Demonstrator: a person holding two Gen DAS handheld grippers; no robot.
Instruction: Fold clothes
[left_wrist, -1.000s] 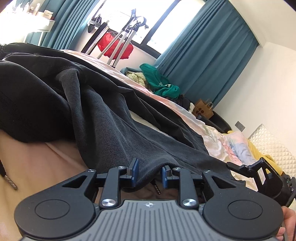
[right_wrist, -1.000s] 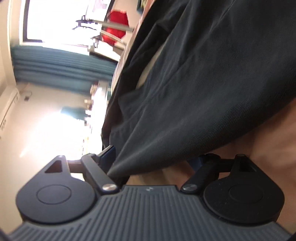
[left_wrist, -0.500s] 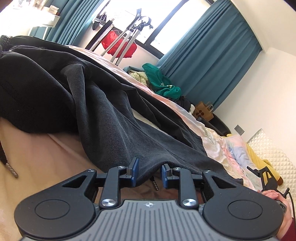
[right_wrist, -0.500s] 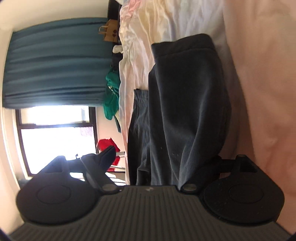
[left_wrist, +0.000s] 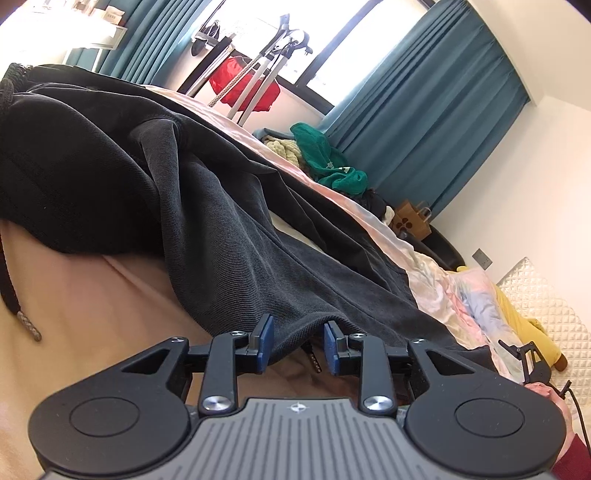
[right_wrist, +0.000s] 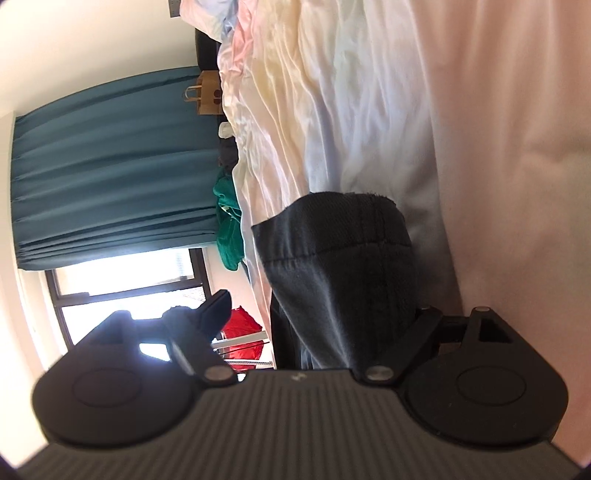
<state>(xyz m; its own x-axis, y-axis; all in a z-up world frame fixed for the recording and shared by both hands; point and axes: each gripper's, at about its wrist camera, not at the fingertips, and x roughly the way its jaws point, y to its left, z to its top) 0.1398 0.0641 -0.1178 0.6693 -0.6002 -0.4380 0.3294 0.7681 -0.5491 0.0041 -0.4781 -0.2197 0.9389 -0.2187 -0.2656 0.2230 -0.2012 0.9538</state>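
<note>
Dark grey trousers (left_wrist: 221, 229) lie spread across the peach bed sheet (left_wrist: 92, 314), a drawstring end (left_wrist: 27, 325) trailing at the left. My left gripper (left_wrist: 298, 343) sits low at the near hem; its jaws are opening, and the hem lies between the blue pads with a gap on the right side. In the right wrist view, turned on its side, the trouser leg's cuff (right_wrist: 340, 236) lies between the wide-set fingers of my right gripper (right_wrist: 317, 310). Its jaws are closing a little without pressing the cloth, and the fabric hides one finger. The right gripper (left_wrist: 528, 358) also shows at the left view's far right.
A pastel duvet (right_wrist: 332, 92) is bunched beyond the trousers. Green clothes (left_wrist: 325, 158) are piled at the bed's far side near a brown paper bag (left_wrist: 412, 221) and teal curtains (left_wrist: 424, 110). A drying rack with a red garment (left_wrist: 240, 92) stands by the window.
My right gripper has swung away from under the fabric to the leg's cuff end and rolled onto its side. The left gripper stays at the hem, its pads slightly further apart.
</note>
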